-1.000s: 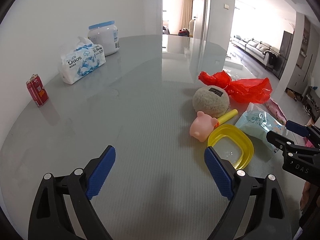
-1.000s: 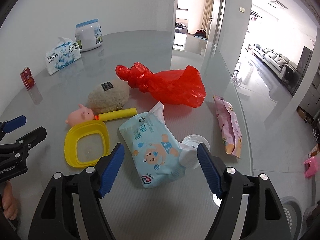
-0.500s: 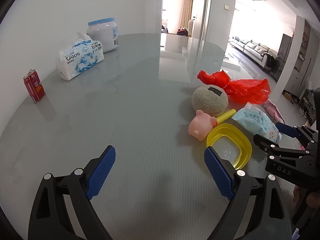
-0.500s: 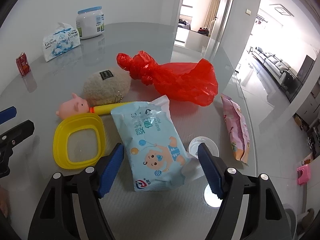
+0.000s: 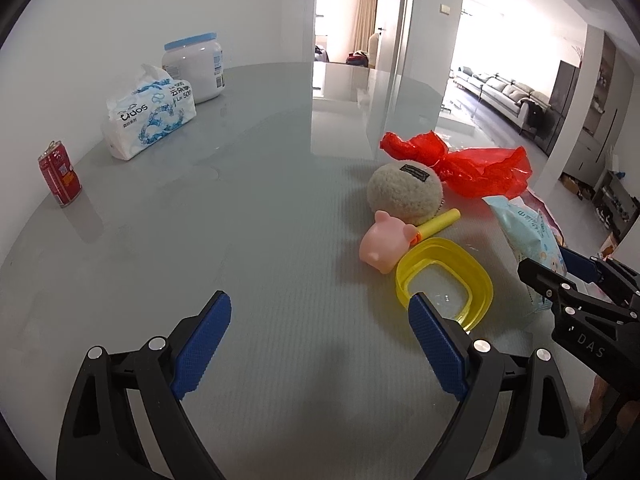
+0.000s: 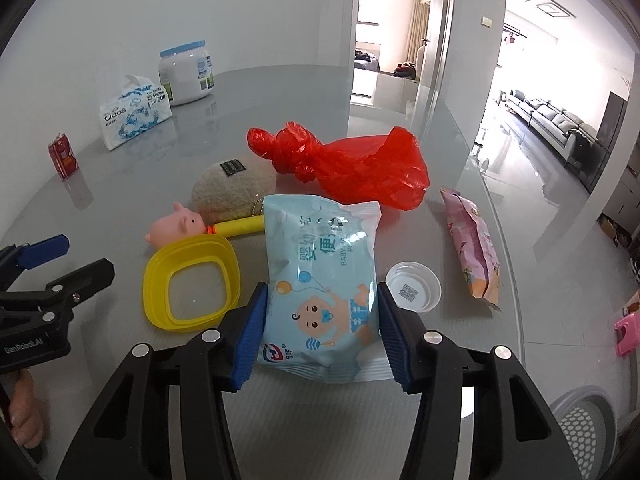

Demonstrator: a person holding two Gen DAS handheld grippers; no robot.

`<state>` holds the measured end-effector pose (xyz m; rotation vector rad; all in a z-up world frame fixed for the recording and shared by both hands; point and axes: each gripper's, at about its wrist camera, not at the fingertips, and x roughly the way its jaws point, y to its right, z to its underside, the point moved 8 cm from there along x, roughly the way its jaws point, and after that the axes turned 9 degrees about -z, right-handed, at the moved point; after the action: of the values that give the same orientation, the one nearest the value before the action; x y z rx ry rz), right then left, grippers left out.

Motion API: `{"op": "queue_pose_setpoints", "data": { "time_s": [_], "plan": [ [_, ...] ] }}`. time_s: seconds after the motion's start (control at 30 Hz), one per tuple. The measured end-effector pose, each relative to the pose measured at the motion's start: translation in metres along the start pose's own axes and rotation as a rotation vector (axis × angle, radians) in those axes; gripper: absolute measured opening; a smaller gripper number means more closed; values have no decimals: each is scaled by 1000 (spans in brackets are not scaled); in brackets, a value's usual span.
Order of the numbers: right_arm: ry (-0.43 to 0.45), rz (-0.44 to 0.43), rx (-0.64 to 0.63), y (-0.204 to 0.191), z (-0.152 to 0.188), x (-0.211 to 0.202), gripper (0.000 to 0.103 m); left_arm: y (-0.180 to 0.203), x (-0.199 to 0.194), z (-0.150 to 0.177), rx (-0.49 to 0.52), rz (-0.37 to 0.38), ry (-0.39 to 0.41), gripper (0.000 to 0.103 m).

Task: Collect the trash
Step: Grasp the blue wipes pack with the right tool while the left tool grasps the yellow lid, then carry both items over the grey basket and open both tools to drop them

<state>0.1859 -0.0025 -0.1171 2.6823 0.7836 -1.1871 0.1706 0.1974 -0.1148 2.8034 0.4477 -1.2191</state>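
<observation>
A light blue baby-wipes packet (image 6: 320, 276) lies on the grey table, and my right gripper (image 6: 320, 336) straddles its near end with both blue pads against its sides. The packet also shows in the left wrist view (image 5: 528, 236), with the right gripper (image 5: 560, 276) over it. Around it lie a red plastic bag (image 6: 360, 164), a pink snack wrapper (image 6: 472, 244), a clear plastic lid (image 6: 412, 292) and a red drink carton (image 6: 62, 156). My left gripper (image 5: 318, 344) is open and empty over bare table at the left.
A yellow lid (image 6: 192, 284), a pink pig toy (image 6: 176, 226), a yellow tube (image 6: 240, 226) and a beige plush ball (image 6: 232, 194) lie left of the packet. A tissue pack (image 6: 134, 116) and a white jar (image 6: 186, 74) stand at the back. A bin (image 6: 584, 428) stands below the table's right edge.
My right gripper has moved forward over the wipes packet and narrowed until its pads meet the packet's sides. My left gripper has barely moved.
</observation>
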Motion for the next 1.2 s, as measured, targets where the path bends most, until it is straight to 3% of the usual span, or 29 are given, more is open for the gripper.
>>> {"op": "queue_pose_setpoints", "data": {
  "time_s": [0.57,0.9,1.1,1.2],
  "plan": [
    [132,61,265,63,57,-105,52,80,5,4,57,51,-80,91],
    [140,45,318,77,81,-125,52,101,25,5,65,23,-129,91],
    [150,35,330,79,86,-131,52,102,28,7,67,9,-127,72],
    [150,30,338,80,90,-134,52,103,24,8,68,23,-118,71]
  ]
}}
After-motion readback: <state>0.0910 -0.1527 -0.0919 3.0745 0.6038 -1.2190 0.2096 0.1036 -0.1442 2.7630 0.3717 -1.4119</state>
